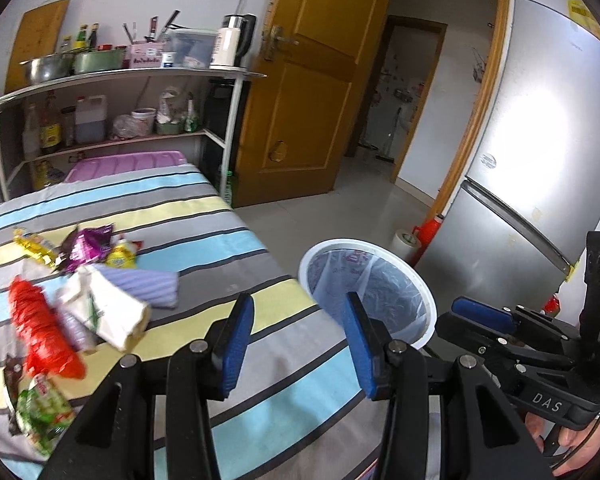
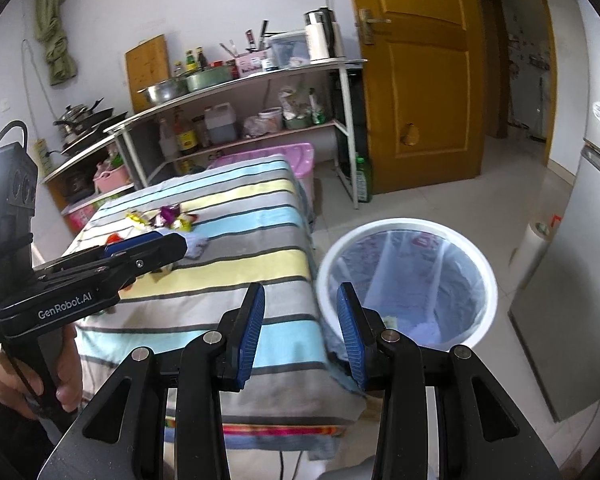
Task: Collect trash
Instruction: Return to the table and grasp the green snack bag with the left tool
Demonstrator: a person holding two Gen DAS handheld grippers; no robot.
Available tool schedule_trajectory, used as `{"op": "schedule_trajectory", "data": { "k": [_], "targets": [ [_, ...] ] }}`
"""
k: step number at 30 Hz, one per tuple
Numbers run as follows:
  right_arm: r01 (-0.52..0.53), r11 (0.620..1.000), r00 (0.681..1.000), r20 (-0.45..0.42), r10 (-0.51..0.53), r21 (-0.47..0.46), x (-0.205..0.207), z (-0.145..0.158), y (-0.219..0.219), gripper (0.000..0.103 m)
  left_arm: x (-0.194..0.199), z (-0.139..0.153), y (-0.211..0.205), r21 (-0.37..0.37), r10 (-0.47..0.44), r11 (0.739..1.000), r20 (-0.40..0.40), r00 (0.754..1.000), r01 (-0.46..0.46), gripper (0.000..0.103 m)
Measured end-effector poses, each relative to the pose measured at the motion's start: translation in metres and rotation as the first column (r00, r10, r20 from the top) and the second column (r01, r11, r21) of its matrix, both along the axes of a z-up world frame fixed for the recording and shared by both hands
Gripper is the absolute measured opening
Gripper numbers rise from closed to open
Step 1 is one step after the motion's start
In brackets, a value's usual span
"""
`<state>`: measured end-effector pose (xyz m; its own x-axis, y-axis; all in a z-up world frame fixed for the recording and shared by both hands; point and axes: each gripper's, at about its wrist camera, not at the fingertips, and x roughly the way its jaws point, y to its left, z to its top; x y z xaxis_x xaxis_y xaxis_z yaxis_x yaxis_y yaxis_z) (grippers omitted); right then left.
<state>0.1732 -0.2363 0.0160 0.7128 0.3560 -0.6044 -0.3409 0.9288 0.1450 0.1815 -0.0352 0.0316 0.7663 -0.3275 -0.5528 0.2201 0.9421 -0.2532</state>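
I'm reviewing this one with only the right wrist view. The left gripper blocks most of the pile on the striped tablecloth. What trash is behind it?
Observer: A red crumpled bag and a white paper packet lie side by side, touching.
Operator: Is anything closer to the camera than those?
Observer: Yes, a green snack packet lies just below that bag in the left wrist view.
Operator: Is the left gripper carrying anything?
Observer: No. Its jaws stand apart with nothing between them.
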Motion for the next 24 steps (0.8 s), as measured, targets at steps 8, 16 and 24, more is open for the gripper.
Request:
{"op": "schedule_trajectory", "data": {
  "k": [8, 16, 24],
  "targets": [
    [-0.075, 0.997, 0.997, 0.009, 0.075, 0.008, -0.011, 0.002, 0.026, 0.039, -0.026, -0.002, 0.030, 0.002, 0.070, 0.998, -0.002, 0.998, -0.070, 0.048],
    [-0.127, 0.992, 0.992, -0.006, 0.127, 0.012, -0.016, -0.002, 0.046, 0.039, -0.048, -0.006, 0.058, 0.000, 0.129, 0.992, 0.011, 0.992, -0.129, 0.048],
    [-0.195, 0.980, 0.980, -0.036, 0.195, 0.028, -0.013, -0.009, 0.071, 0.039, -0.061, -0.015, 0.094, 0.014, 0.240, 0.971, -0.011, 0.971, -0.240, 0.053]
  ]
}}
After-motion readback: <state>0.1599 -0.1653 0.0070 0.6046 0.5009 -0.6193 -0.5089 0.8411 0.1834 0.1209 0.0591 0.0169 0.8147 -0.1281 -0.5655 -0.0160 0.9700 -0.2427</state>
